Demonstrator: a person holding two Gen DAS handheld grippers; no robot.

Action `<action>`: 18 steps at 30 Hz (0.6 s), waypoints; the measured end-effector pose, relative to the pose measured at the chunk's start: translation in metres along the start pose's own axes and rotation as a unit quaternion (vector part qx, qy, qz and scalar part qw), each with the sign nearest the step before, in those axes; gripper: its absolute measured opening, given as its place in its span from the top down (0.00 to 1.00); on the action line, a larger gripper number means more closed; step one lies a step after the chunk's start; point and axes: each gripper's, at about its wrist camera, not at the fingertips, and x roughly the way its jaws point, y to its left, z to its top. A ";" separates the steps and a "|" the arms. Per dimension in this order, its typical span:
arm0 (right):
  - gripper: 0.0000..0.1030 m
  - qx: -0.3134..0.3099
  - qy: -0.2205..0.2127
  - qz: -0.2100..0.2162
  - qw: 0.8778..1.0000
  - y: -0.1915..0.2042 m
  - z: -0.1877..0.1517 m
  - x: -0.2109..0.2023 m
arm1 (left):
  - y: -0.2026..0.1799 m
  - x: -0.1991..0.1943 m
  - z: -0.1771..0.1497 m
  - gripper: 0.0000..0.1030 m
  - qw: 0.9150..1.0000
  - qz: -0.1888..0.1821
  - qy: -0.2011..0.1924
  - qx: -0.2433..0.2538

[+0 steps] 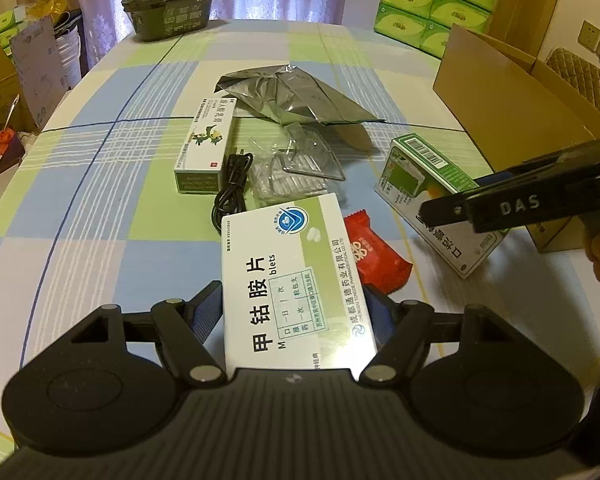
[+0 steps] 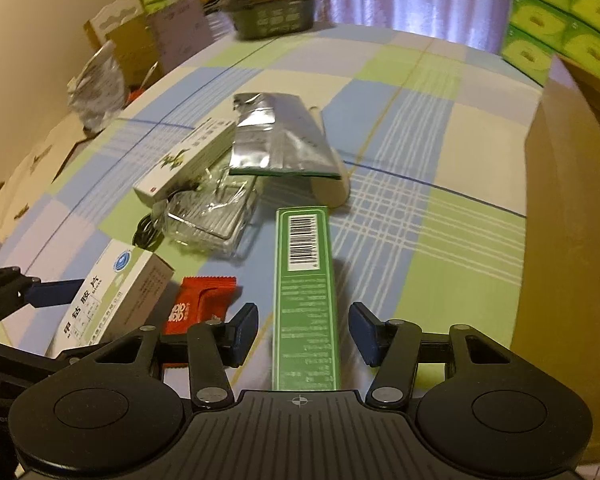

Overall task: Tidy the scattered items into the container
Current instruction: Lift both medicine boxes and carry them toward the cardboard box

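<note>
My left gripper (image 1: 296, 300) is shut on a white medicine box (image 1: 284, 248) with black print, held by its long sides. That box (image 2: 112, 292) also shows at the lower left of the right wrist view, with a blue finger (image 2: 52, 292) against it. My right gripper (image 2: 304, 314) stands open around a green box (image 2: 304, 280) on the table, with a gap at each pad. The same green box (image 1: 424, 184) lies beside the open cardboard container (image 1: 520, 92), whose wall (image 2: 568, 240) fills the right edge.
On the checked tablecloth lie a long white tube box (image 1: 206, 144), a silver foil pouch (image 1: 296, 96), a clear blister tray (image 1: 296, 168), a black cable (image 1: 232, 188) and a red candy wrapper (image 1: 374, 256). A black food tub (image 1: 172, 0) and green tissue packs (image 1: 432, 4) stand at the far end.
</note>
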 end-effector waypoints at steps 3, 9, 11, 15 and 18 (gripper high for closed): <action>0.44 -0.004 0.004 -0.002 1.000 0.000 0.001 0.004 | -0.001 0.000 -0.001 0.32 1.000 -0.001 0.000 0.001; 0.61 -0.007 0.015 -0.006 1.000 0.000 0.002 0.010 | -0.001 0.001 -0.001 0.32 1.000 -0.002 -0.001 0.001; 0.62 -0.012 0.021 -0.008 1.000 0.001 0.002 0.012 | -0.001 0.001 -0.001 0.32 1.000 -0.002 -0.001 0.002; 0.68 -0.018 0.023 -0.012 0.999 0.003 0.001 0.015 | -0.003 0.000 0.000 0.32 1.000 -0.004 -0.002 0.003; 0.68 -0.012 0.005 -0.012 1.000 0.002 0.001 0.008 | -0.005 -0.001 0.001 0.32 1.000 -0.004 -0.004 0.004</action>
